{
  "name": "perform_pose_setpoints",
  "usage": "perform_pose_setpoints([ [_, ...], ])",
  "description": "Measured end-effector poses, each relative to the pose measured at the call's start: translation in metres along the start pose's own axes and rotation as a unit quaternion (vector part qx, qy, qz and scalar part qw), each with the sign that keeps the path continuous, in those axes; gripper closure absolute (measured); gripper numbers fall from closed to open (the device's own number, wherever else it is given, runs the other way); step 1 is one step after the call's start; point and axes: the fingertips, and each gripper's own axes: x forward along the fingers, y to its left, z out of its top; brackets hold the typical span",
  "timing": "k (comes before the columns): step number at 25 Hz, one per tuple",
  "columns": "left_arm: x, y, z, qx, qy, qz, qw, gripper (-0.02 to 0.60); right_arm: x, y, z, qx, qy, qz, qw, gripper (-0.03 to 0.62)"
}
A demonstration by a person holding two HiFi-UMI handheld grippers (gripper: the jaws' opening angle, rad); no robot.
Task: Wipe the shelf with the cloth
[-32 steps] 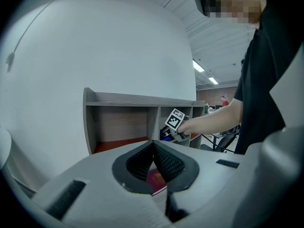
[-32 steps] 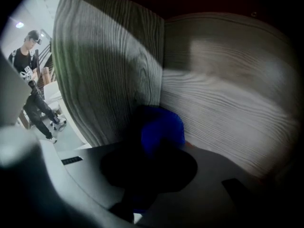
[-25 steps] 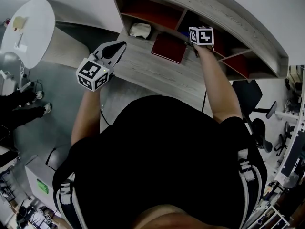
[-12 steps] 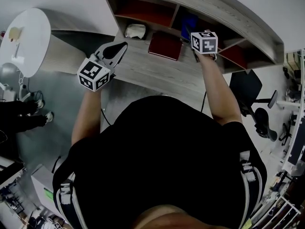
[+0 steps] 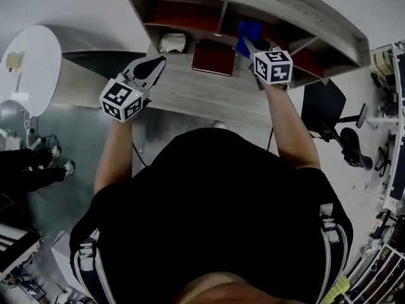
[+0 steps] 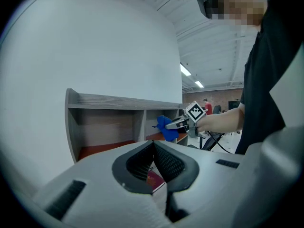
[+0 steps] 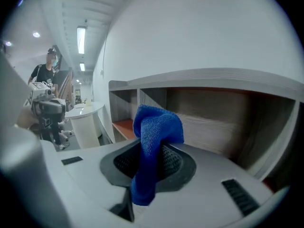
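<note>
The cloth [image 7: 155, 136], blue and bunched, is pinched tight in the right gripper [image 5: 252, 45], its top standing above the jaws and its tail hanging below. It sits at the mouth of the middle compartment of the shelf [image 5: 266, 0], though whether it touches the wood cannot be told. A second ago only a sliver of blue showed past the red book [image 5: 213, 58]; now the cloth shows in full in front of that compartment, while the left gripper [image 5: 155, 63] has kept its place over the left end of the surface [image 5: 190, 90], jaws closed together on nothing.
</note>
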Motion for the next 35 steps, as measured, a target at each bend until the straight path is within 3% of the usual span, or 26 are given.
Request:
perform_pose_setpoints([
  [14,0.022,-0.01,0.0,-0.005,-0.005,-0.038,0.9993,0.565,-0.061,0.006,0.005,0.021,-0.043,-0.02,0.999,0.531],
  [35,0.062,-0.025,0.014,0.005,-0.01,-0.073,0.9973,0.565,-0.113,0.005,-0.006,0.005,-0.041,-0.026,0.999,0.531],
])
